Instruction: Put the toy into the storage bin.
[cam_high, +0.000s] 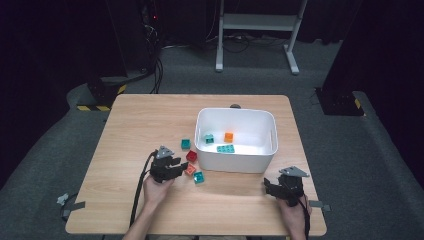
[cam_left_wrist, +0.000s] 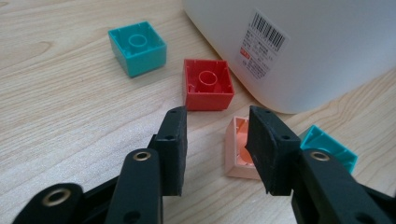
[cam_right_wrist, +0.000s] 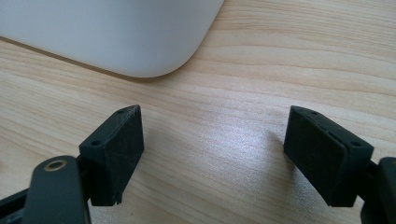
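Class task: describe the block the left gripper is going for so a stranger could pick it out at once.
Find the white bin on the wooden table. Four loose blocks lie at its near-left corner. The one meant is the salmon-pink block between the left gripper jaws, lying hollow side up; its neighbours are a red block and two teal ones.

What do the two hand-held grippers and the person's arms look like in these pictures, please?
Both the left gripper and right gripper are matte black, each with a grey three-cornered plate on top. Their jaws are blocky black pads with small screw holes, on arms with brass-ringed pivots. A black cable trails from each. The forearms are bare, with no sleeves or gloves in sight.
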